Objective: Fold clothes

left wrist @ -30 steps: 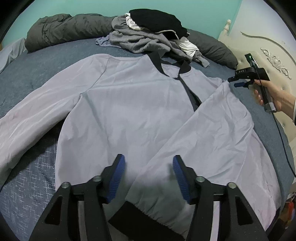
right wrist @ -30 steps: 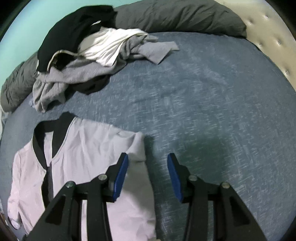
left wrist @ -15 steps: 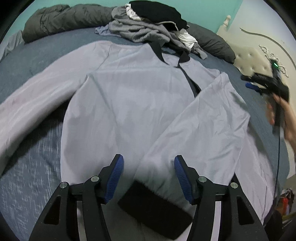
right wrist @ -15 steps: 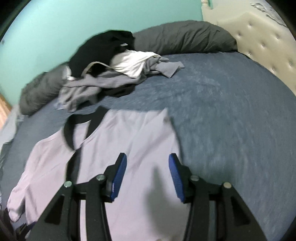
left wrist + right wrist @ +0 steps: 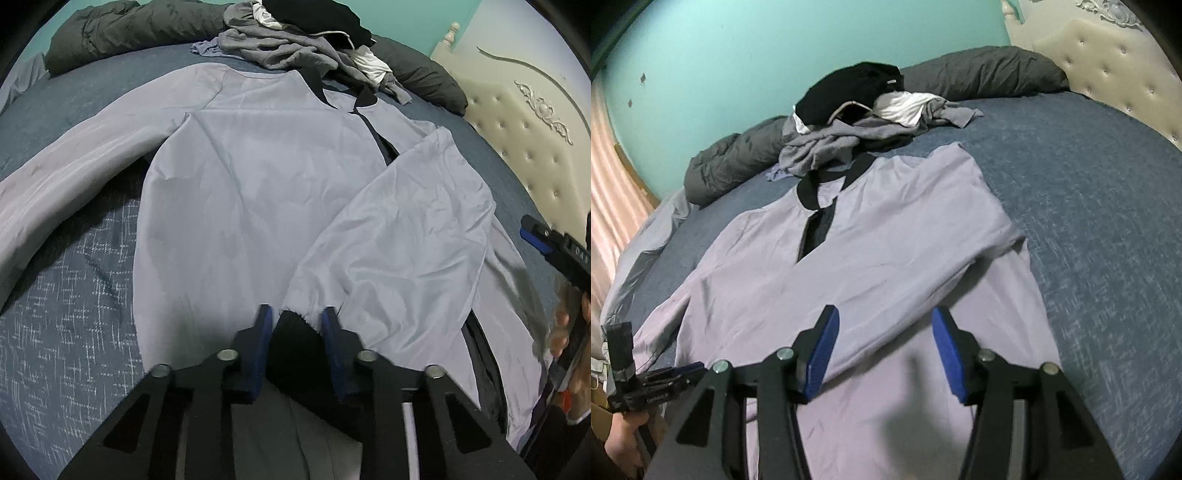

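Closing left gripper (image 5: 296,317) on black cuff (image 5: 293,325) at 6 o'clock of lilac jacket (image 5: 258,177) on bed (image 5: 66,266), opening empty right gripper (image 5: 882,332); one sleeve folded, remainder pending.

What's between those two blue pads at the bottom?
The jacket's black cuff, in the left wrist view; the left gripper is closing on it.

Your left view looks steeply down, close over the jacket's (image 5: 258,177) black cuff (image 5: 295,332), your right view sits higher beside its hem, both facing the clothes pile (image 5: 857,122), sharing jacket and bed (image 5: 1100,206).
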Tool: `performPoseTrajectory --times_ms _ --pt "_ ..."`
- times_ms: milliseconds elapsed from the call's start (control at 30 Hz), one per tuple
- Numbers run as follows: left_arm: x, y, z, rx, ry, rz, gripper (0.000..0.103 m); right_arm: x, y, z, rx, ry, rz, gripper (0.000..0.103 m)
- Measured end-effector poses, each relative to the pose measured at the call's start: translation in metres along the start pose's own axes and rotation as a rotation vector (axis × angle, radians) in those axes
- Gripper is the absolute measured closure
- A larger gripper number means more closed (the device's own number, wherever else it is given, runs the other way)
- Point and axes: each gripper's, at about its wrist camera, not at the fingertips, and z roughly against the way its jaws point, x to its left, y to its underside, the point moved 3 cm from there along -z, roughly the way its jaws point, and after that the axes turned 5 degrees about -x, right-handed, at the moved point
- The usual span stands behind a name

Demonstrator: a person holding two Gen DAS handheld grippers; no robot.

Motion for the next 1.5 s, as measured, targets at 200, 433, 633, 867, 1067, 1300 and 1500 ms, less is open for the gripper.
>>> performPoseTrajectory --times_ms 200,433,633,867,1067,1300,1500 --pt "-0.014 0.004 0.019 -0.016 -0.008 -0.061 0.095 -0.003 0.011 0.001 -0.008 -0.02 -0.005 0.049" --pt "-0.028 0.016 0.048 -0.01 -0.023 -0.112 0.096 -0.011 0.007 0.009 -0.02 -0.057 -0.051 0.049" --pt "-0.025 0.021 0.062 0.001 -0.054 -0.115 0.096 -0.017 0.004 0.012 -0.022 -0.075 -0.089 0.049" --pt "-0.021 0.025 0.063 0.021 -0.086 -0.128 0.095 -0.027 0.001 0.016 -0.028 -0.073 -0.126 0.048" --pt "-0.011 0.027 0.067 0.019 -0.114 -0.092 0.093 -0.053 -0.003 0.019 -0.034 -0.032 -0.191 0.047" --pt "-0.023 0.004 0.091 -0.082 -0.114 -0.066 0.076 -0.074 -0.013 0.021 -0.032 0.06 -0.15 0.047" --pt "-0.048 -0.023 0.067 -0.121 -0.057 -0.102 0.073 -0.076 -0.027 -0.002 0.089 0.184 0.052 0.047"
